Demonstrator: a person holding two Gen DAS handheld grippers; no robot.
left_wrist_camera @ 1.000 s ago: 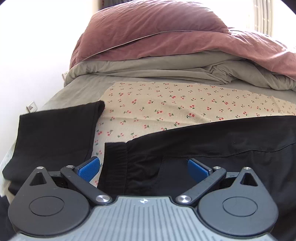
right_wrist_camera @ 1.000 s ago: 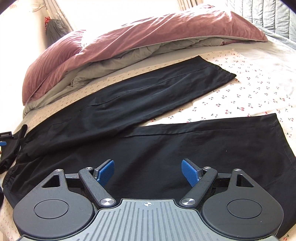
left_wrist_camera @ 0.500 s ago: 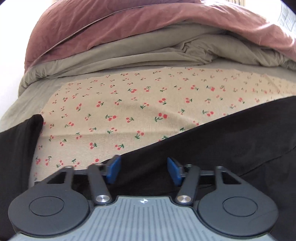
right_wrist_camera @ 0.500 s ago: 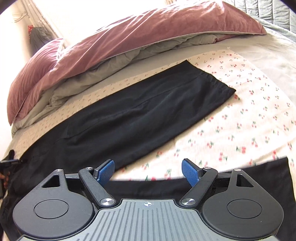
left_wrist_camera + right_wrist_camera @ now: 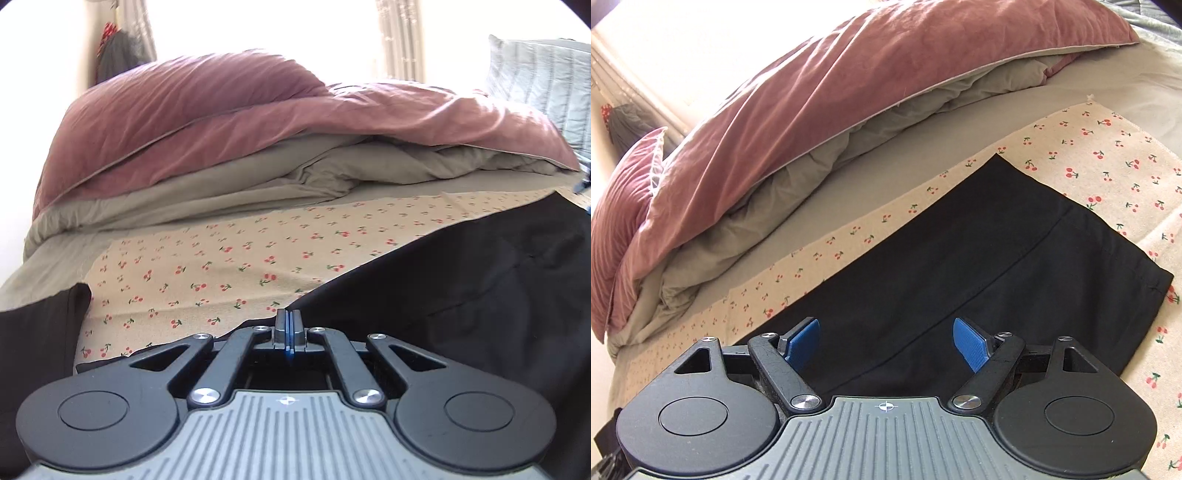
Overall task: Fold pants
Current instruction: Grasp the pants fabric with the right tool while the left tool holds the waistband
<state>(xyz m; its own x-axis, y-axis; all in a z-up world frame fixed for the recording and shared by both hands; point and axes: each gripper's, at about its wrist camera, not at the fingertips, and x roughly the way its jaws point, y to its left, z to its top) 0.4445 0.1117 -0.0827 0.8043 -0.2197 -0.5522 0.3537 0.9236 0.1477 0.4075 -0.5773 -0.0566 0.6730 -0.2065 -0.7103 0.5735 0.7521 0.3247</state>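
Black pants [image 5: 480, 288] lie on a cherry-print cloth [image 5: 229, 266] on the bed. My left gripper [image 5: 289, 325] is shut at the pants' waist edge, blue pads pressed together; the cloth runs under the jaws, so the pinch itself is hidden. In the right wrist view one pant leg [image 5: 979, 251] stretches away to its hem at the right. My right gripper [image 5: 886, 341] is open just above this leg, blue pads wide apart, holding nothing.
A pink duvet [image 5: 229, 110] over a grey one [image 5: 295, 173] is piled at the back; it also shows in the right wrist view [image 5: 849, 85]. Another black garment [image 5: 37, 332] lies at the left. A quilted grey cushion [image 5: 543, 81] stands at the far right.
My left gripper went from wide open to shut at the pants' waist edge. My right gripper moved forward from the near leg to over the far leg and stayed open.
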